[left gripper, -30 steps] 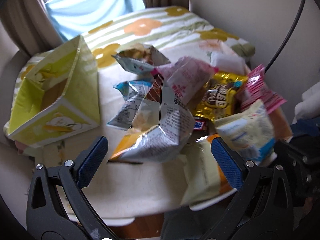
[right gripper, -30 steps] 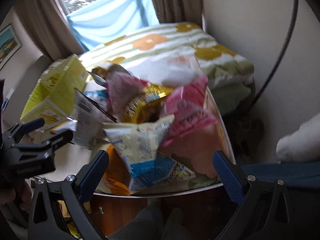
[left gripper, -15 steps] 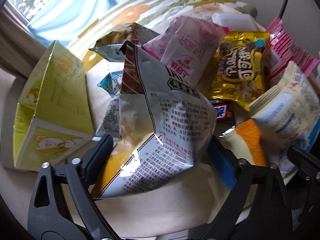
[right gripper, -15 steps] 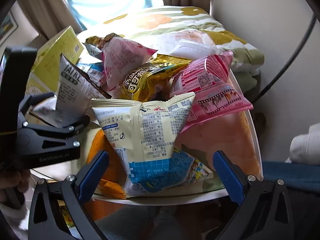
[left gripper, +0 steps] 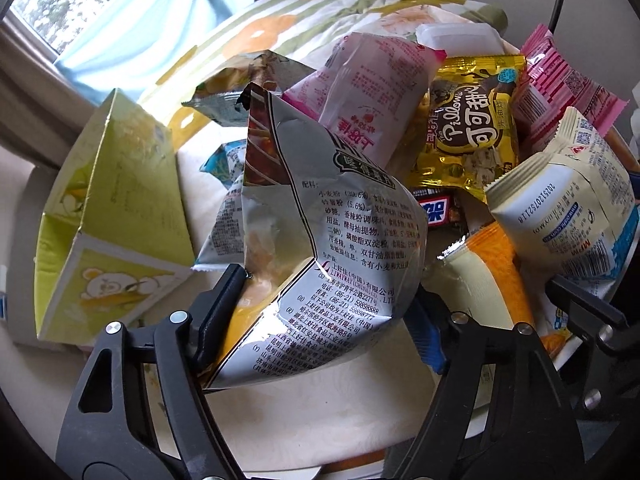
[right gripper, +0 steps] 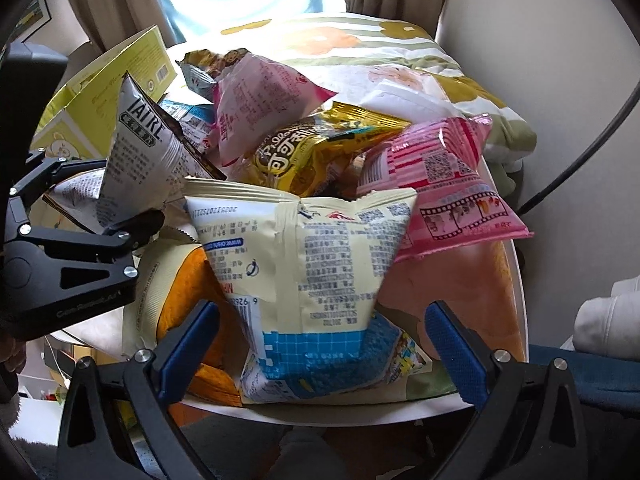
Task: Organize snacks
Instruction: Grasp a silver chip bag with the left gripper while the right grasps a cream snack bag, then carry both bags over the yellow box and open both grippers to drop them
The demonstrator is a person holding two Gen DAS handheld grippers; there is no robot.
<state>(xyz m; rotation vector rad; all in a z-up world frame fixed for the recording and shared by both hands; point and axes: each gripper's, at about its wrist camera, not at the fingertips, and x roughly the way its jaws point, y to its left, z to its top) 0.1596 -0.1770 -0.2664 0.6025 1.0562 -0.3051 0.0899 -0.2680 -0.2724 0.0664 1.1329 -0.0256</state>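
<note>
**Snack pile on round table: two bags between the grippers**

Item 1. Silver foil bag (left gripper: 320, 248), crumpled, printed with black text on the back and a yellow-orange patch low down; it stands tilted at the near left of the pile. The left gripper (left gripper: 320, 312) has just been closing its jaws around the bag's lower part; the left finger (left gripper: 216, 304) touches the foil, and the blue-padded right one is partly hidden behind the bag (whether it presses I cannot tell).

Item 2. Cream bag (right gripper: 304, 264) with a blue grid panel at its base and a serrated top edge, standing upright at the near rim of the table (right gripper: 516, 280). The right gripper (right gripper: 320, 344) is spread wide, and has just narrowed slightly; the bag sits between its blue pads (right gripper: 188, 340) with gaps on both sides.

Surroundings. Behind these lie a pale pink bag (left gripper: 368, 92), a gold bag (left gripper: 472, 128) with brown lettering, a bright pink striped bag (right gripper: 440, 184) and an orange-and-cream bag (left gripper: 492, 280), all overlapping. A yellow-green cardboard box (left gripper: 108, 216) with a bear drawing stands open at the left of the table, just beside the silver bag. A flower-patterned bedcover (right gripper: 360, 48) lies beyond the table, below the window.
</note>
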